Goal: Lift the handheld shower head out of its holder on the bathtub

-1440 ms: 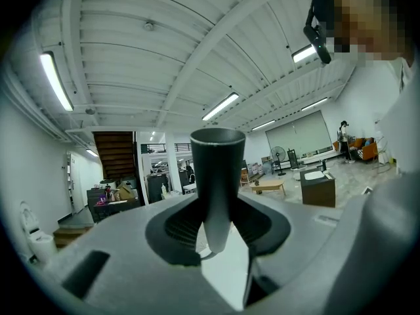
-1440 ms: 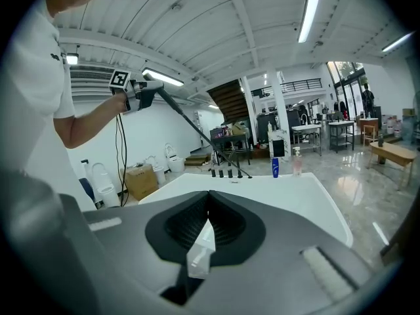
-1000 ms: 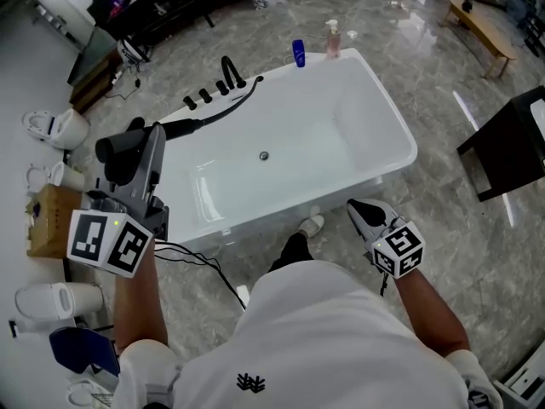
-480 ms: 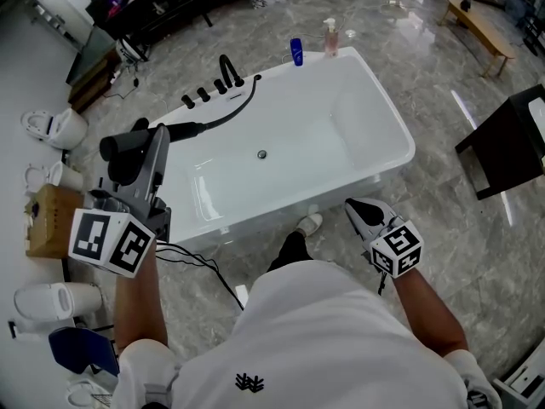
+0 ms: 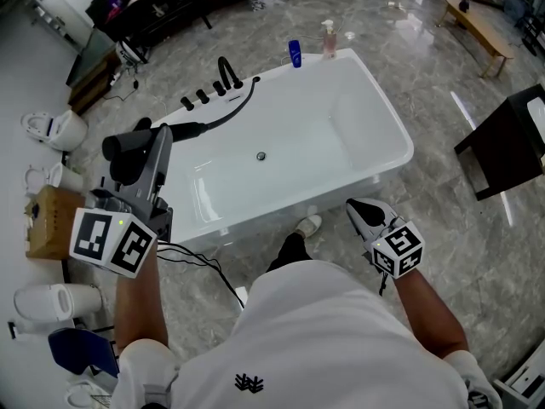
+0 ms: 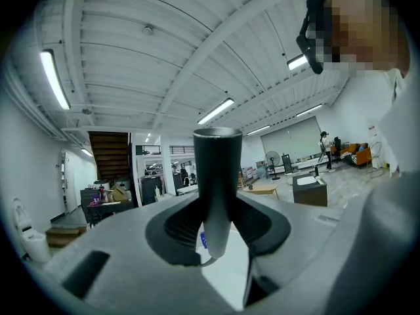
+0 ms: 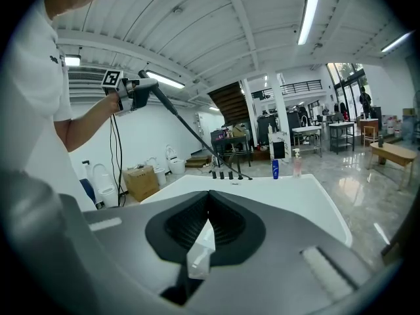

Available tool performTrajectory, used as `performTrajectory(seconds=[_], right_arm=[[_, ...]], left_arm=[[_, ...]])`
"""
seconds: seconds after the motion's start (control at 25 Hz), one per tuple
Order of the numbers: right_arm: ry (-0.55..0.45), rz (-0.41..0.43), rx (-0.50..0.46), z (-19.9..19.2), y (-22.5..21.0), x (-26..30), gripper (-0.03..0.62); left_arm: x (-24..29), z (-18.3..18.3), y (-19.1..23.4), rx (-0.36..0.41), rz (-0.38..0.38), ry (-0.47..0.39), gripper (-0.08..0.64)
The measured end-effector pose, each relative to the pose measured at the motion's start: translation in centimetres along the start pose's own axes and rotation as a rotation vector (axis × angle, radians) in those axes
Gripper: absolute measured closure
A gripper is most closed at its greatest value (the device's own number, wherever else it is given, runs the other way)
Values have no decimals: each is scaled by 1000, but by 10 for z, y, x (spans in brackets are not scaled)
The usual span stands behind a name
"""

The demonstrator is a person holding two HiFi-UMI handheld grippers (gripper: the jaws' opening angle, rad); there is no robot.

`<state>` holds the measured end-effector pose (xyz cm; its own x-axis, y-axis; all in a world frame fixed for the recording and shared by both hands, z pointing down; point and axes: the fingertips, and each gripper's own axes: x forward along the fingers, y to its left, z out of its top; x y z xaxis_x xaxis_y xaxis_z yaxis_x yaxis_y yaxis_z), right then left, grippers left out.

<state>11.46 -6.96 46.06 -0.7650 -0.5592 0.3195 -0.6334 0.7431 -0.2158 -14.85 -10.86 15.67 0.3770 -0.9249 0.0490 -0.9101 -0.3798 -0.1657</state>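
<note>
Around the white bathtub (image 5: 385, 175), which fills the middle of the head view, the grey marble floor (image 5: 443, 228) carries plenty of clutter. A cardboard box (image 5: 47, 220) and several white toilets (image 5: 53, 129) sit along the left edge. A black table (image 5: 511, 147) stands at the right, and a wooden bench (image 5: 481, 22) at the upper right. A blue bottle (image 5: 295, 53) and a pink pump bottle (image 5: 330, 39) stand on the tub's far rim. Near them are the curved black faucet (image 5: 228, 70) and a row of black knobs (image 5: 197, 99).

The tub is glossy and smooth, rectangular with rounded corners. The shower head (image 5: 126, 147) is matt dark, a round head on a cylindrical handle. It is out of its holder, at the left of the frame beyond the tub's end. Its thin black hose (image 5: 232, 107) slopes back to the deck by the faucet.

The left gripper (image 5: 158, 143) is raised on a bent forearm, its jaws clamped on the handle. The right gripper (image 5: 358, 206) hangs low at the lower right, tilted slightly down, with its jaws together on nothing.
</note>
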Motion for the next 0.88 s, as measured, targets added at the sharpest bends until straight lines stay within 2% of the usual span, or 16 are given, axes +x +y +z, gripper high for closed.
performTrajectory(seconds=[0.88], right_arm=[[-18,-22,-1,-7,-7,-16,580]], left_arm=[[10,2,-23,17,-30,15,422]])
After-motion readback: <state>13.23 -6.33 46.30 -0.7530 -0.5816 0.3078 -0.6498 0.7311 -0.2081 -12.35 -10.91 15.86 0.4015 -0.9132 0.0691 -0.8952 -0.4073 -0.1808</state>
